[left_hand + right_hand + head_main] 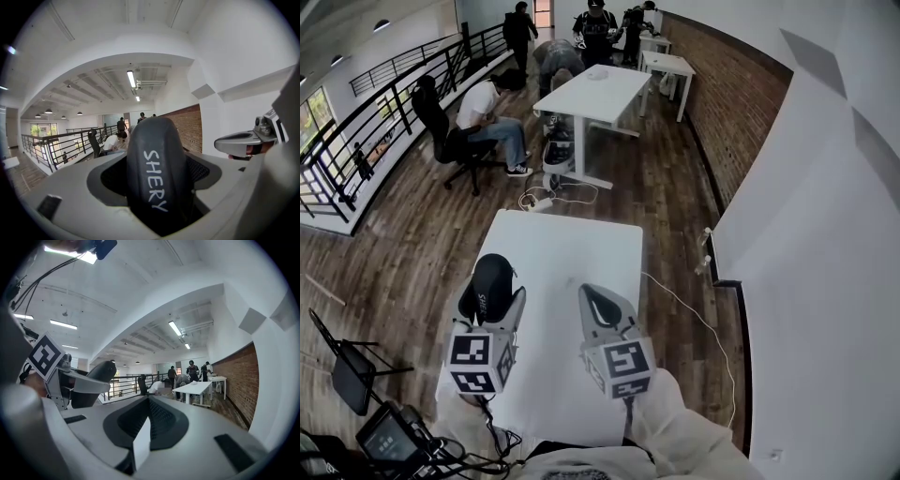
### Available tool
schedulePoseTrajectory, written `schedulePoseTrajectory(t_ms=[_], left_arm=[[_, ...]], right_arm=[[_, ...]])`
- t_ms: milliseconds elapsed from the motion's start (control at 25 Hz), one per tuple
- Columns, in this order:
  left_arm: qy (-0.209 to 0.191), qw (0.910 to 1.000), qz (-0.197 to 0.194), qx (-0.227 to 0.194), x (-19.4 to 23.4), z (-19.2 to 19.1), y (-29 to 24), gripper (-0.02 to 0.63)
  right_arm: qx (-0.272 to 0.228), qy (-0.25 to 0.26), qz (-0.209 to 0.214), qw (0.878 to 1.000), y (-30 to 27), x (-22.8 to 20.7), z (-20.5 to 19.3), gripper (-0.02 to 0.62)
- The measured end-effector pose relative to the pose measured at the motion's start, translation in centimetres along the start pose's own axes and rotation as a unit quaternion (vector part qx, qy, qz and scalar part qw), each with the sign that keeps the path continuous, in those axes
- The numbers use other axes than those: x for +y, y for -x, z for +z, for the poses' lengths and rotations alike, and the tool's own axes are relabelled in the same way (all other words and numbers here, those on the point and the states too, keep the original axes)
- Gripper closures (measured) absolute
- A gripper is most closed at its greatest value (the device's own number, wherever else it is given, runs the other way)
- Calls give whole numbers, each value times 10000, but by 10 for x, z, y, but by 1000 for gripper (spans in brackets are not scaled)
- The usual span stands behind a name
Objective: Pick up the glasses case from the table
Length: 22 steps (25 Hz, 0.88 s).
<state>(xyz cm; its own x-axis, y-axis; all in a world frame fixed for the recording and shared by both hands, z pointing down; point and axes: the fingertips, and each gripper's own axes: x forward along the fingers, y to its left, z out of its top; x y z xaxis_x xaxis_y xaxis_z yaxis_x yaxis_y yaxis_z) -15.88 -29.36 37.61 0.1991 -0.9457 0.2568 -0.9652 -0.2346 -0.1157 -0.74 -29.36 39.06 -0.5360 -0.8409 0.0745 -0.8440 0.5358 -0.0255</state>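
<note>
A black glasses case with white lettering is held clear of the white table, above its left side. My left gripper is shut on the case, which stands on end between the jaws and fills the middle of the left gripper view. My right gripper hovers beside it over the table's middle, jaws together and nothing in them. The right gripper view shows its own closed jaws, with the case in the left gripper off to the left.
A cable trails over the wooden floor to the right of the table. A black folding chair and a screen device stand at the near left. Further off are more white tables, several people, a railing and a brick wall.
</note>
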Motion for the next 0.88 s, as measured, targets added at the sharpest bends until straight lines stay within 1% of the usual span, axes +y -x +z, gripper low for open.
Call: schedulePoseTrajectory(t_ms=[240, 480, 880], left_arm=[[-4, 10000, 4, 6, 2, -1, -3, 229], [-30, 10000, -9, 27, 2, -1, -9, 229], [-26, 10000, -52, 69, 3, -8, -4, 229]], right_arm=[[38, 191, -35, 9998, -3, 0, 1, 594], [60, 161, -56, 9998, -6, -4, 0, 594], [103, 159, -57, 9998, -4, 3, -4, 594]])
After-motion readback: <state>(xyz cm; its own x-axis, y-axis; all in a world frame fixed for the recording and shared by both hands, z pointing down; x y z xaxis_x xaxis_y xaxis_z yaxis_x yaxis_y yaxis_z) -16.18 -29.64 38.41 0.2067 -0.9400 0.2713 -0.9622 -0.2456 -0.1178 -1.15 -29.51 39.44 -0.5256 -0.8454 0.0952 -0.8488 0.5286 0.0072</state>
